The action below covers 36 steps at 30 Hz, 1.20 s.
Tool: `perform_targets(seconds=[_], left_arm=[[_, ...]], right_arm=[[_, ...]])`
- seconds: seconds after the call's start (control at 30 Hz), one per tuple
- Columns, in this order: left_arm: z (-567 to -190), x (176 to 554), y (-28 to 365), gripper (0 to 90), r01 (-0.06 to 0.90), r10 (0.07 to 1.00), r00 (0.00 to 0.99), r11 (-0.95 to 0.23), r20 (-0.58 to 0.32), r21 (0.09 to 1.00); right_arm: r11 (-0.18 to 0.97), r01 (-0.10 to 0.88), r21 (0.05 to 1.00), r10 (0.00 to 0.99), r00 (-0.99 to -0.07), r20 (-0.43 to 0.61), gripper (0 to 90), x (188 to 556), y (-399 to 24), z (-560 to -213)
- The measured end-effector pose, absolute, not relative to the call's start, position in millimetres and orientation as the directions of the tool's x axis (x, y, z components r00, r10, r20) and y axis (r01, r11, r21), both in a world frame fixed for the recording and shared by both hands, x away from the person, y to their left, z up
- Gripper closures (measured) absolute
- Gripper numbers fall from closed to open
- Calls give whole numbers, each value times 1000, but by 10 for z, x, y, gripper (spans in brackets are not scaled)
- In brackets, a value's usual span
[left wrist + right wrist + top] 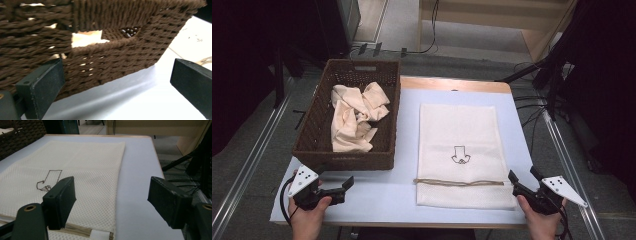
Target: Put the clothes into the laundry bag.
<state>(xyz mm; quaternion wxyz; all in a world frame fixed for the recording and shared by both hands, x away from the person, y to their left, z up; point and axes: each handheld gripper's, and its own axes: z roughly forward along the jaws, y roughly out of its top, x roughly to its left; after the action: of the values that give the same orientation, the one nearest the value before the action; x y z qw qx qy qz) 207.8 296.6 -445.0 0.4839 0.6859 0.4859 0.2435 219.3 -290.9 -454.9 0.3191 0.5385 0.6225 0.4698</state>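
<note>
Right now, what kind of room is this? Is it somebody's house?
Probably not a house: it looks like a lab or studio set up for recording. A small table stands between metal floor rails, with cables and dark equipment stands around it.

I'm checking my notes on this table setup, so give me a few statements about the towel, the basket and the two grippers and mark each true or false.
1. The towel lies flat on the table. True.
2. The basket is empty. False: crumpled cloth lies in it.
3. The right gripper is clamped on the towel. False: its jaws stand open at the towel's near right corner, nothing between them.
4. The left gripper is open and holds nothing. True.
5. The basket stands to the right of the towel. False: it stands to its left.
6. A thin cord runs across the towel's near end. True.
</note>
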Motion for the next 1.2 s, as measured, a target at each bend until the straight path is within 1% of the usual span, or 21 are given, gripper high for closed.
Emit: perform_targets(seconds=[0.03,0.07,0.13,0.17,0.23,0.27,0.3,0.37,0.4,0.47,0.5,0.53,0.6,0.67,0.7,0.83,0.9,1.0,1.07,1.1,1.2], left_arm=[[-4442,2072,2948,106,429,904,402,-50,-141,902],[-4437,2068,2921,106,426,910,391,-45,-139,904],[-4438,2072,2852,228,427,911,394,-62,-124,902],[-4441,2071,2814,228,427,908,400,-66,-123,902],[-4452,2065,2723,387,432,907,405,-74,-120,899],[-4459,2067,2677,447,439,903,412,-80,-122,895],[-4467,2069,2631,524,447,893,430,-85,-131,890],[-4485,2079,2526,641,457,866,477,-96,-152,884],[-4492,2084,2463,749,455,851,504,-119,-146,882],[-4506,2101,2314,826,450,820,556,-160,-136,879],[-4510,2109,2238,826,452,805,577,-172,-139,875],[-4509,2114,2168,859,446,789,600,-193,-132,874],[-4501,2125,2031,900,442,758,638,-217,-135,870],[-4491,2149,1911,900,440,731,668,-233,-143,867],[-4486,2166,1849,900,438,718,680,-237,-148,867],[-4485,2244,1556,900,440,671,725,-274,-158,855],[-4511,2288,1398,900,448,637,753,-313,-165,837],[-4605,2332,1208,900,467,585,788,-361,-194,807],[-4672,2318,1111,900,441,567,808,-408,-157,800],[-4698,2318,1082,900,442,557,815,-422,-158,791],[-4727,2338,1063,900,461,567,806,-419,-172,782]], right_arm=[[-25,371,928,968,-223,115,228,2189,-2901,-4546],[-25,371,928,968,-223,115,228,2189,-2901,-4546],[-24,377,926,958,-257,129,243,2187,-2881,-4546],[-24,377,926,958,-257,129,243,2187,-2881,-4546],[-22,379,925,947,-289,140,276,2191,-2862,-4550],[-19,382,924,943,-300,143,296,2190,-2843,-4550],[-11,378,926,941,-309,137,318,2193,-2821,-4550],[0,372,928,935,-329,132,376,2204,-2769,-4549],[7,374,927,928,-348,133,446,2216,-2703,-4553],[28,391,920,920,-370,129,526,2241,-2632,-4553],[28,391,920,920,-370,129,526,2241,-2632,-4553],[34,406,913,916,-379,134,545,2257,-2598,-4554],[23,433,901,898,-405,172,602,2282,-2539,-4543],[34,447,894,887,-425,179,684,2336,-2409,-4487],[34,447,894,887,-425,179,684,2336,-2409,-4487],[77,483,872,875,-451,173,750,2452,-2189,-4400],[90,486,869,852,-490,186,793,2488,-2060,-4418],[106,504,857,825,-526,208,799,2491,-1996,-4492],[166,515,841,808,-560,184,800,2489,-1952,-4558],[166,519,839,798,-570,195,801,2487,-1952,-4584],[180,537,824,788,-581,206,780,2487,-1946,-4631]])
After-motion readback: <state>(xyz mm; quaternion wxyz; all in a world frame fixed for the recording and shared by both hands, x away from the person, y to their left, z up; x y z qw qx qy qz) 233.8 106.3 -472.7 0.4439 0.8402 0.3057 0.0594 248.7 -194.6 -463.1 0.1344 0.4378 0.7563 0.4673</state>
